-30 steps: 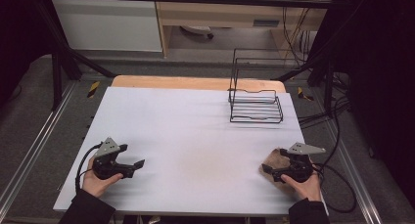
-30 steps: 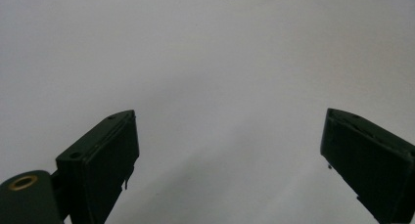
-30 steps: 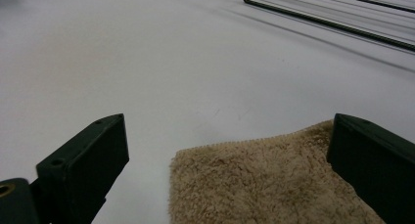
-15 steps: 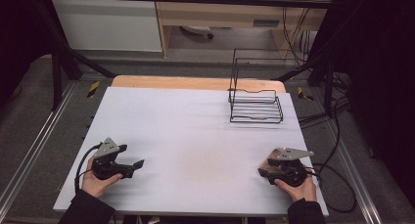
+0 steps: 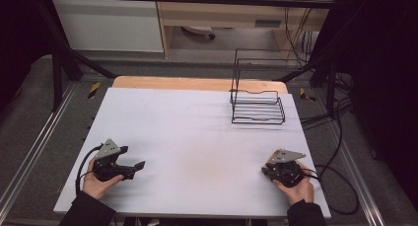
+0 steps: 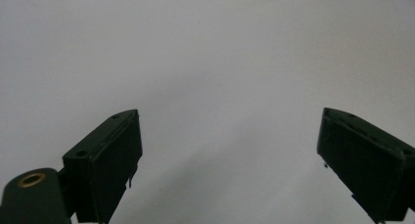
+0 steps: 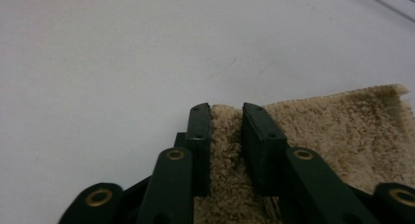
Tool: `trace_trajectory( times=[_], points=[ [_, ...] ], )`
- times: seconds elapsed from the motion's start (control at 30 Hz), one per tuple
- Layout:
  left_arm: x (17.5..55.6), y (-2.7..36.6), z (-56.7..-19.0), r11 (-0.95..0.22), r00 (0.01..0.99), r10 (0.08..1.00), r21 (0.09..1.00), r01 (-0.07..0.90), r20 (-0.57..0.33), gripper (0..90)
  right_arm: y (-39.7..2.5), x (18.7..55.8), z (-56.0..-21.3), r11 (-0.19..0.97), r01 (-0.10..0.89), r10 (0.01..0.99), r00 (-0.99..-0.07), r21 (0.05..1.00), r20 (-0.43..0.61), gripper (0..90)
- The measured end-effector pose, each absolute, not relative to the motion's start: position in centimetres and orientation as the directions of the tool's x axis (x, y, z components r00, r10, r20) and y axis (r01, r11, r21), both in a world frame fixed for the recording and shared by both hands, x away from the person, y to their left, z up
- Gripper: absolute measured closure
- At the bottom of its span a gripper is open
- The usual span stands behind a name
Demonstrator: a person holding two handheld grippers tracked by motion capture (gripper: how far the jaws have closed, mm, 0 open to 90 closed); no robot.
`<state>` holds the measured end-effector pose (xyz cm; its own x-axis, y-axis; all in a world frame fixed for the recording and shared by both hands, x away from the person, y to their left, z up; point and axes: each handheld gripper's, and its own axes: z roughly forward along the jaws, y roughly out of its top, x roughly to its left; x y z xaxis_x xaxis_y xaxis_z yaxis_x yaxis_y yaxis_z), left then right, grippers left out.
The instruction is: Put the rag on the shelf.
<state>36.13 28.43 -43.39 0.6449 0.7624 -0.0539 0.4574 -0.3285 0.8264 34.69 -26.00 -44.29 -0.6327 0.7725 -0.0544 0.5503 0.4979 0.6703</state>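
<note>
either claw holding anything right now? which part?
The right claw is shut on a beige towel, pinching a raised fold near its edge, the rest lying flat on the white table. The left claw is open, holding nothing.

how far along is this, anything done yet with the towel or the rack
Early. In hand: the right hand-held gripper is shut on a fold of the beige towel, which lies flat on the table. The left hand-held gripper is open over bare tabletop. The wire rack stands empty at the far right, so any placing there remains.

A black wire rack (image 5: 257, 106) stands on the white table (image 5: 187, 122) near its far right corner; grey floor (image 5: 29, 122) surrounds the table.
</note>
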Motion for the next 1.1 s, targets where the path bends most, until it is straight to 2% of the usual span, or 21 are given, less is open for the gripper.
trace_trajectory(
  times=[0.2,0.6,1.1],
  points=[
    [36.1,28.4,-43.4,-0.330,0.645,0.762,0.826,0.456,-0.051,9.4,-26.2,34.9,-44.0,0.468,0.570,0.784,-0.620,0.675,-0.021,83.5],
    [36.1,28.5,-43.3,-0.332,0.643,0.765,0.825,0.457,-0.049,9.7,-26.1,35.4,-42.0,0.375,0.557,0.802,-0.596,0.741,0.043,84.8],
    [36.2,28.4,-43.4,-0.334,0.638,0.768,0.823,0.459,-0.044,9.8,-21.3,36.9,-40.9,0.344,0.525,0.770,-0.632,0.778,0.087,84.8]
  ],
)
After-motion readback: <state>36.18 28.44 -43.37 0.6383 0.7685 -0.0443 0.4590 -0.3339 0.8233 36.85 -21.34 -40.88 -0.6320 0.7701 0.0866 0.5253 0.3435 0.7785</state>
